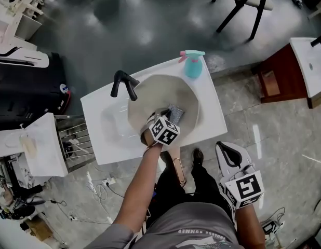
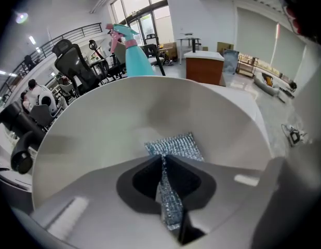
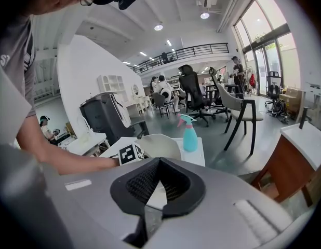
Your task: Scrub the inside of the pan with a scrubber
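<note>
The left gripper (image 2: 163,158) pinches the silver scrubber (image 2: 175,147) inside the pale pan (image 1: 158,92), which sits in the white sink (image 1: 103,134). The right gripper (image 3: 156,164) hangs well apart, jaws pressed together on nothing.

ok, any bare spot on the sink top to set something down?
Two: the white basin left of the pan, by the tap, and the counter strip right of the pan, in front of the spray bottle. Pan middle is crowded: left gripper and scrubber.

Open office-lab hall, freestanding white sink counters (image 1: 96,111), black office chairs (image 3: 194,90), mezzanine railing (image 3: 187,49), tall windows (image 3: 265,41).
</note>
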Demonstrator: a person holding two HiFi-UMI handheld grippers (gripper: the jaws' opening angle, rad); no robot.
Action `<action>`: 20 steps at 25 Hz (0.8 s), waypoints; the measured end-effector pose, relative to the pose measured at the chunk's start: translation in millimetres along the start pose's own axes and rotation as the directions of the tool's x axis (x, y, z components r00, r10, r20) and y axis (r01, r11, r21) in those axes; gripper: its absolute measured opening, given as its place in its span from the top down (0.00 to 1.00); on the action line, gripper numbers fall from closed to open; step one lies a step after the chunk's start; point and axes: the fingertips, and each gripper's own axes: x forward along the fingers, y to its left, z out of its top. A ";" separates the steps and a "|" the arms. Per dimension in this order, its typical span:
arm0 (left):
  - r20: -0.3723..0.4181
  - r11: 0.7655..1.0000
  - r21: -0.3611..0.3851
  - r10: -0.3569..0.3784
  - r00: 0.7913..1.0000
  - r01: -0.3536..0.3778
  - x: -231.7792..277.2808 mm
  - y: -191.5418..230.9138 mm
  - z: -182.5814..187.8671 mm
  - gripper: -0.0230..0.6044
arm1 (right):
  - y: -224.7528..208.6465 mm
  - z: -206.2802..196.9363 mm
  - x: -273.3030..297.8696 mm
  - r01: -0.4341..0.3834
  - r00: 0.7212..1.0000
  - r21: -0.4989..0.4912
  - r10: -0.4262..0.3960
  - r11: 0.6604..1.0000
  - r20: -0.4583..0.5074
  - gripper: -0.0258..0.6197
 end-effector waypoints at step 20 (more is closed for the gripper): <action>0.028 0.988 0.006 0.153 0.988 -0.153 15.3 83.8 53.8 0.92 | -40.8 -27.6 -31.1 0.078 0.997 0.054 -0.077 0.996 -0.017 0.96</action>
